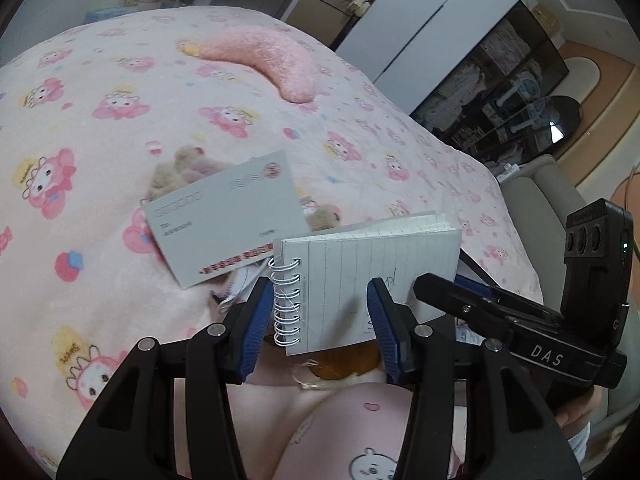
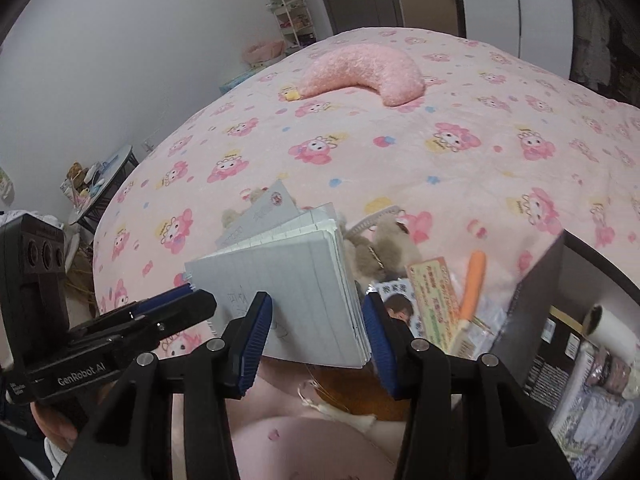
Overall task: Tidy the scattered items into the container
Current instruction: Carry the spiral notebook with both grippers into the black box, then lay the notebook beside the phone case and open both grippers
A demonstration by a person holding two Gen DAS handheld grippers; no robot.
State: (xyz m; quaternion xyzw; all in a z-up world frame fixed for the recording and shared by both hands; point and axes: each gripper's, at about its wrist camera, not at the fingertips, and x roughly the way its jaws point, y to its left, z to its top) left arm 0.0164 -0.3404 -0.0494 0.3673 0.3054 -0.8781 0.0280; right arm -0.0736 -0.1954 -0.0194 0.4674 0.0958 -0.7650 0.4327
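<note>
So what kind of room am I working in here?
Most likely a bedroom, probably a child's. The work surface is a bed under a pink cartoon-print blanket, with a pink crescent plush pillow on it, and tall wardrobe doors stand beyond the bed.

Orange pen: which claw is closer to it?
Right. The right claw is just left of the orange pen; the left claw is farther left, past the notebook.
</note>
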